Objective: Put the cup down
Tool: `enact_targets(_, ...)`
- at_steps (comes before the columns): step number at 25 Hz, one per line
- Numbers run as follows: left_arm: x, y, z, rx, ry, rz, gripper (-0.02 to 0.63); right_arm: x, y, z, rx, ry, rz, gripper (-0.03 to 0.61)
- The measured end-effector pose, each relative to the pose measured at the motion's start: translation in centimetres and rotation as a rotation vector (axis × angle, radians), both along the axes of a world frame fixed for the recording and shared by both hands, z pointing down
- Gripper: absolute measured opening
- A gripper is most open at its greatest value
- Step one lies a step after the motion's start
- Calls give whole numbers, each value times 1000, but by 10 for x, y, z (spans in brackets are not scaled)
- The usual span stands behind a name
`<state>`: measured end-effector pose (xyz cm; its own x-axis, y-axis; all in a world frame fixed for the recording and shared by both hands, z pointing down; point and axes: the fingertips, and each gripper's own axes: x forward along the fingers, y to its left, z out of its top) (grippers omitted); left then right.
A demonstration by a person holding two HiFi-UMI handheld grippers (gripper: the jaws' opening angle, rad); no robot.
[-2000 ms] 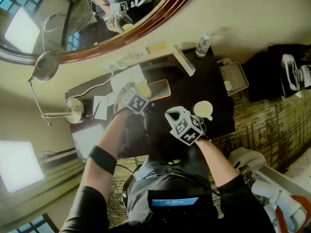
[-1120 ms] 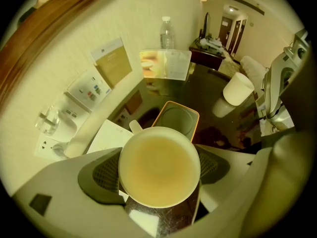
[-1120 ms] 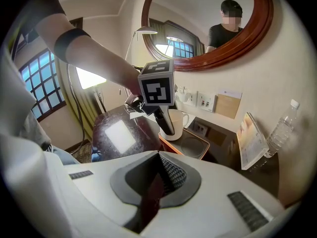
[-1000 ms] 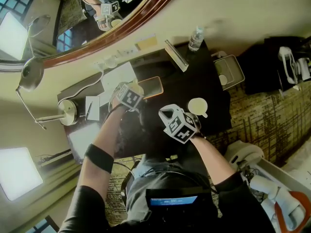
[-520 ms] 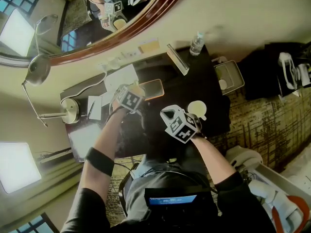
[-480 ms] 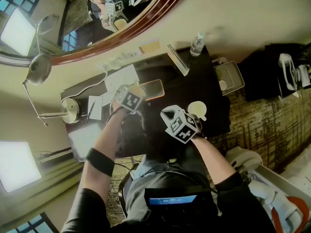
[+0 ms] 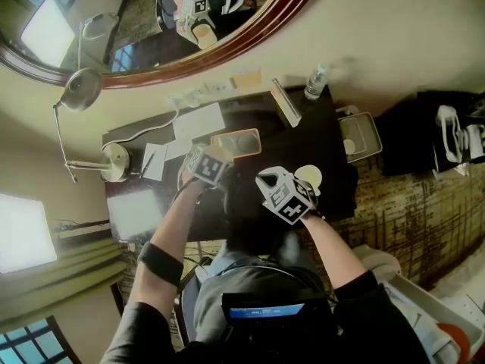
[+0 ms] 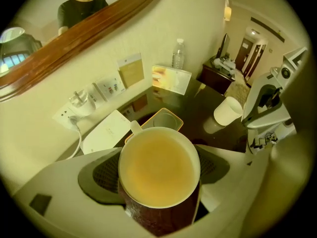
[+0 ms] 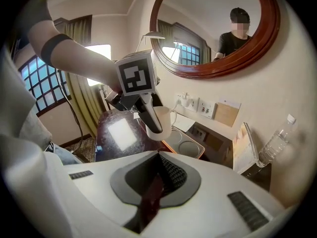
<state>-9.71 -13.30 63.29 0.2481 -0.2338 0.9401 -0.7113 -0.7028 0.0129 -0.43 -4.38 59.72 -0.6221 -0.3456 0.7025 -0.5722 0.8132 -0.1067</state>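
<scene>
Cup is pinched upright by left gripper near tray, presumably for flat set-down; right gripper jaws are pressed together, empty.

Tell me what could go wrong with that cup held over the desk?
The cup sits in the left hand-held gripper by its smooth round wall alone, so it might slip or tilt. Coming down, it could clip the rim of the orange tray just beyond it, or land hard on the dark desk.

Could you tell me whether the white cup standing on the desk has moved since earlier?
No. The cup still stands by the same edge of the desk, in line with the bottle.
</scene>
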Motion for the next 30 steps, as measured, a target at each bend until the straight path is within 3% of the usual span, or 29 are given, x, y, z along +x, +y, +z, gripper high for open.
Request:
enact_targets(8, -19, 50, 4, -38, -13, -148, 430, 12, -1, -17, 26, 21, -15, 15)
enact_targets(11, -8, 67, 19, -48, 59, -171, 430, 15, 0, -18, 39, 25, -24, 15)
enact_targets(16, -16, 85, 28, -34, 9, -221, 430, 24, 7, -13, 20, 40, -27, 15)
enact_targets(20, 5, 98, 58, -60, 52, -226, 430, 33, 13, -9, 11, 49, -19, 15)
enact_targets(24, -5, 104, 58, -59, -49, -247, 430, 42, 14, -6, 6, 55, -3, 15)
enact_targets(30, -1, 100, 64, -33, -51, -255, 431, 51, 15, -3, -8, 61, 16, 15)
